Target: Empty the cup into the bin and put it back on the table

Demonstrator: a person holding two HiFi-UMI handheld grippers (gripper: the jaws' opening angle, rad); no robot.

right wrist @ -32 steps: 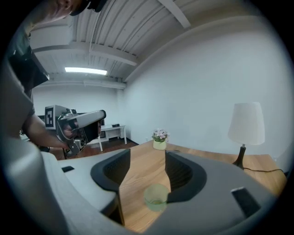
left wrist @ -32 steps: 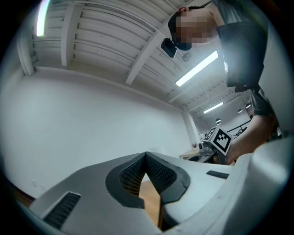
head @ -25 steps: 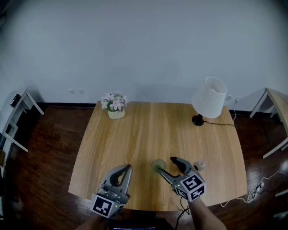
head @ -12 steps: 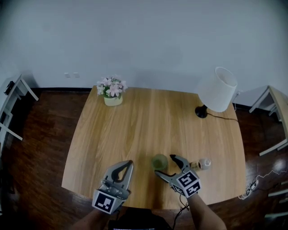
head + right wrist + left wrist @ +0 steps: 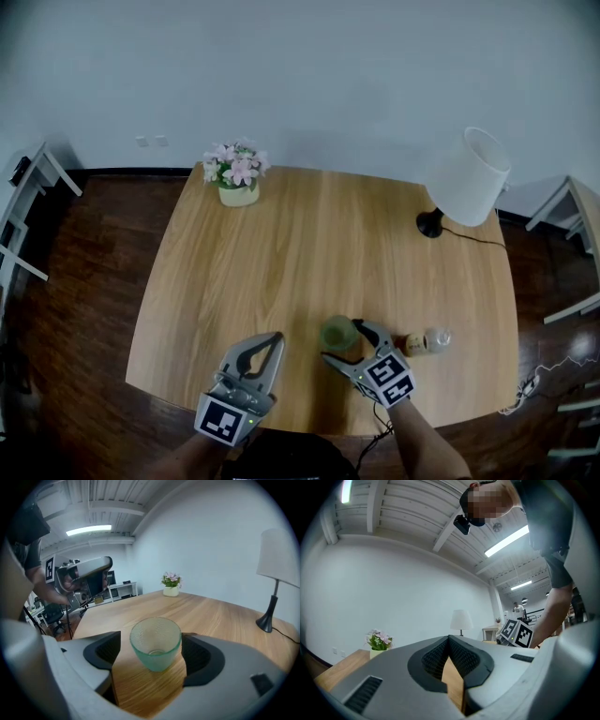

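A pale green glass cup (image 5: 337,333) stands upright and empty on the wooden table (image 5: 309,234) near its front edge. My right gripper (image 5: 345,343) straddles it, and its jaws are opening. In the right gripper view the cup (image 5: 155,641) sits between the two pads; the left pad stands clear of it and the right one is close beside its rim. My left gripper (image 5: 271,339) hovers over the front edge to the cup's left, with its pads (image 5: 461,656) together and nothing between them. No bin shows in any view.
A small lying bottle-like thing (image 5: 427,340) is just right of the right gripper. A white-shaded lamp (image 5: 469,178) stands at the back right, and its cord runs off the table. A flower pot (image 5: 236,178) is at the back left. Dark floor surrounds the table.
The right gripper's jaws have spread apart around the cup, which now stands on the table. The head view has shifted, so the table sits slightly differently in the frame. The left gripper has hardly moved.
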